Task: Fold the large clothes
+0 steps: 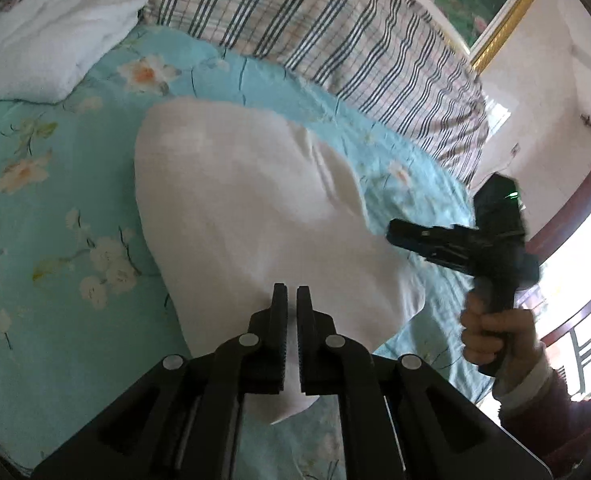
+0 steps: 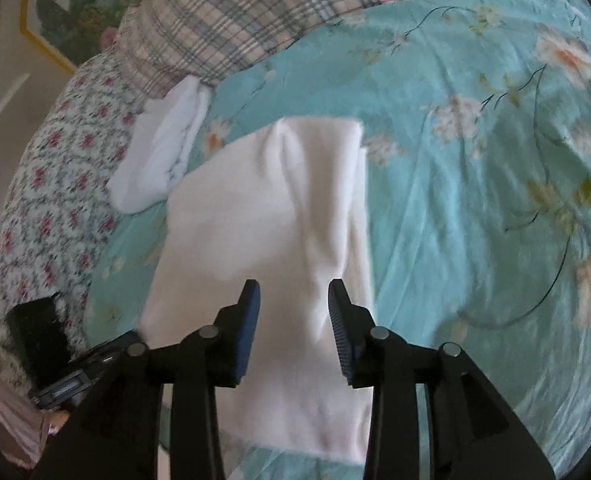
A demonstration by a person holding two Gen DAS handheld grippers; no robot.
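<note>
— Can any writing, label, brand, number or sign be read in either view?

— None can be read. No lettering is seen on any surface in the left wrist view or the right wrist view.

— Could small print have been lost to blur?

— That cannot be told; both views are softened at the edges, and nothing legible is shown.
</note>
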